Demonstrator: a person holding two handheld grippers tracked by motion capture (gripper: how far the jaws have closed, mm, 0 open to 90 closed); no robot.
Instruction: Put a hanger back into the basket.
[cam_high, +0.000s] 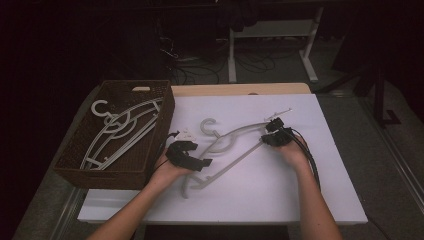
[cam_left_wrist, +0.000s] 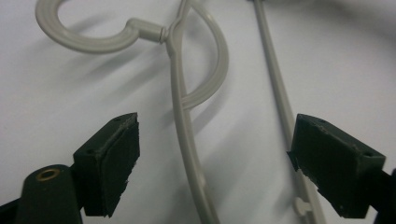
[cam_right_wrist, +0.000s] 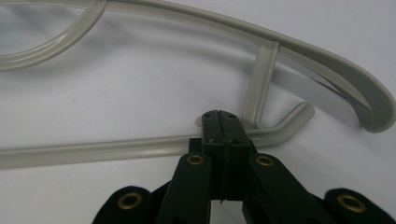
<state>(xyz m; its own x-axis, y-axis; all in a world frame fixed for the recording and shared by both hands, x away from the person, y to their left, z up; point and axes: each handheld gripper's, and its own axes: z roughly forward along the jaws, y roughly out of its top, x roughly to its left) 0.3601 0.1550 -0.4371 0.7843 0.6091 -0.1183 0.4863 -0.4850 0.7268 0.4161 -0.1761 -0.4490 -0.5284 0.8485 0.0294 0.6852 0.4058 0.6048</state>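
A grey plastic hanger lies slantwise on the white table top, hook toward the basket. My left gripper hovers over its lower left end and is open. In the left gripper view, the jaws of the left gripper stand wide on either side of the hanger's arm and its thin lower bar, touching neither. My right gripper is at the hanger's right end. The right gripper has its jaws pressed flat together, tips against the lower bar beside the curled end. I see nothing between the pads.
A dark wicker basket stands at the left edge of the table and holds a few more grey hangers. The white sheet covers the table. Dark floor, cables and desk legs lie beyond the far edge.
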